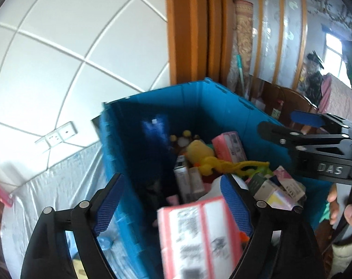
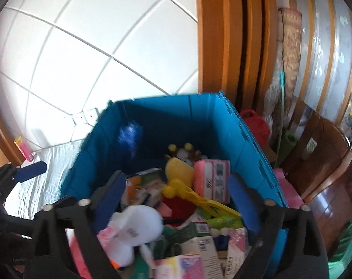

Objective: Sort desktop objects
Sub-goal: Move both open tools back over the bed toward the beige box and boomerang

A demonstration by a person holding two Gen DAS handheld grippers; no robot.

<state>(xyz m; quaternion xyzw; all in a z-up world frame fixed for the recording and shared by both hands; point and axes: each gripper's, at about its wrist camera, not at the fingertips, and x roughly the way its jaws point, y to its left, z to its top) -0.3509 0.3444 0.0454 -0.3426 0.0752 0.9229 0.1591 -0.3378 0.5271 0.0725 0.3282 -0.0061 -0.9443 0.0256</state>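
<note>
Both grippers hang over a blue crate that stands on a white-covered surface against a white tiled wall, and the crate is already heaped with sorted things.

The left gripper has its jaws spread wide. A pink-and-white box sits blurred between the blue pads; it lies close against the right-hand pad, while the other pad stands well clear of it, so nothing is pinched. Whether the box touches that one pad I cannot tell.

The right gripper is also wide open. A white plush toy shows blurred between its fingers, apart from both pads — not gripped.

Inside the crate a yellow plush toy lies near the middle, with a yellow plastic clip stretching from it toward the right. Behind it, a small brown-and-white plush figure rests near the far wall. A pink box lies just beside the yellow toy, on its right. Several smaller cartons — white, green and pink — are piled at the near side.

In the left wrist view the right gripper comes in from the right edge, with a hand below it. A wall socket sits to the left of the crate, and an orange wooden door frame rises behind it.
</note>
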